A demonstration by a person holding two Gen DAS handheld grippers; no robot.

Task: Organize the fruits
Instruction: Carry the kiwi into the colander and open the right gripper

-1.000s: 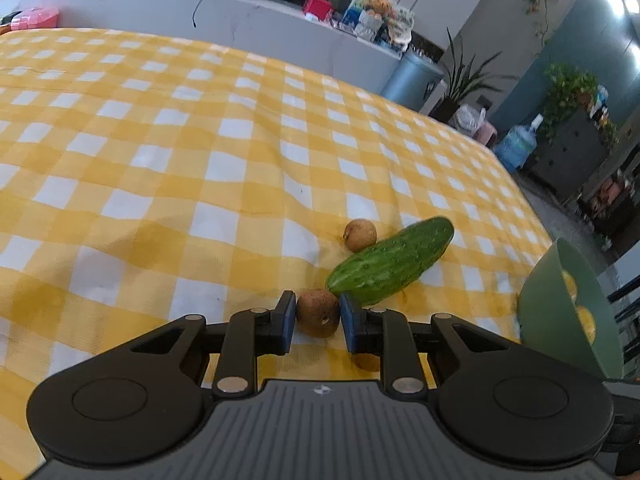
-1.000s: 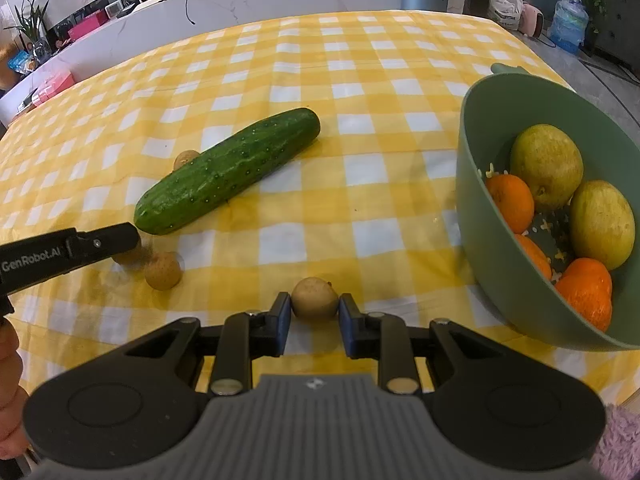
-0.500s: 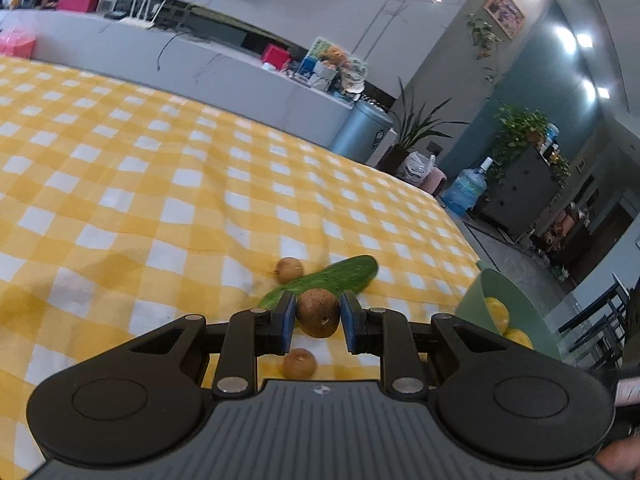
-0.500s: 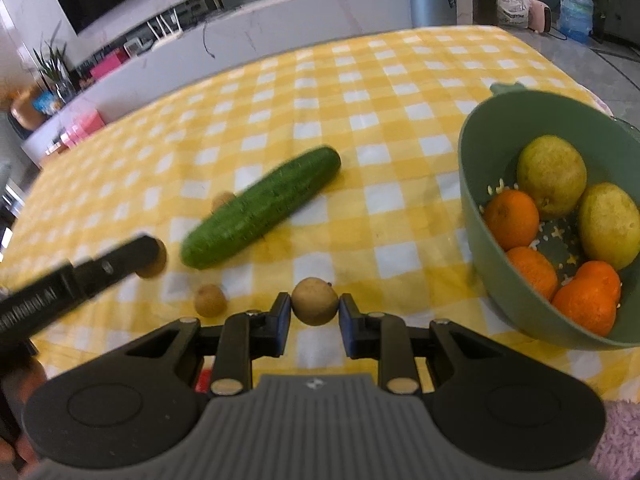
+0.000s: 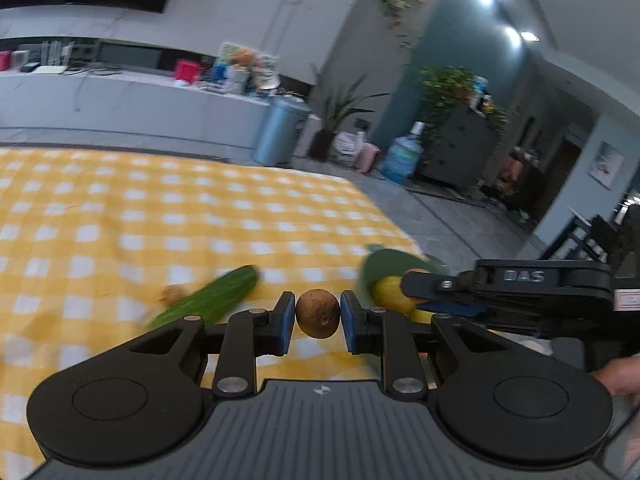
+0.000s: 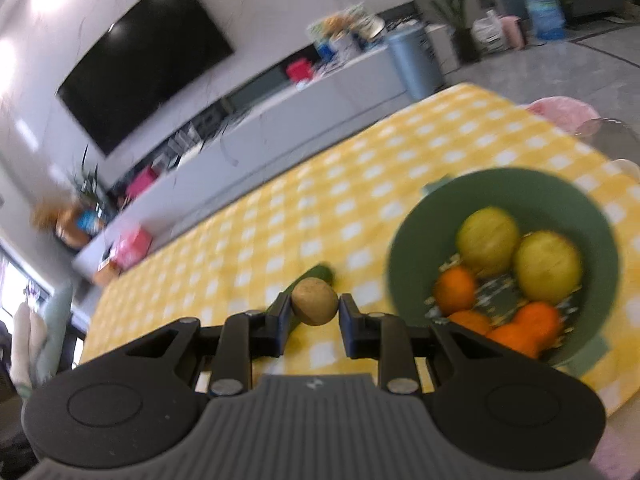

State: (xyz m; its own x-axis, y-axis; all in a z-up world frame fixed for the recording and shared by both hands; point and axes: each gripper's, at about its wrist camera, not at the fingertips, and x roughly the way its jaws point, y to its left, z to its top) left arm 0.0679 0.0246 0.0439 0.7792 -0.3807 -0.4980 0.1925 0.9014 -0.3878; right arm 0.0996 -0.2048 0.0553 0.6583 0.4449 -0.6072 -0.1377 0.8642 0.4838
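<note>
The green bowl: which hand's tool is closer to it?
Right. In the left wrist view the right tool reaches the green bowl, at its fruit; the left tool sits back, beside the bowl.

Small brown round fruits: three; one in the left claw (image 5: 318, 313), one in the right claw (image 6: 314, 307), one on the table (image 5: 173, 293)
Long green cucumber (image 5: 208, 301): one
Round green plastic bowl (image 6: 412, 232): one
Yellow-green round fruits (image 6: 489, 236): two
Oranges (image 6: 456, 290): four, blurred
</note>
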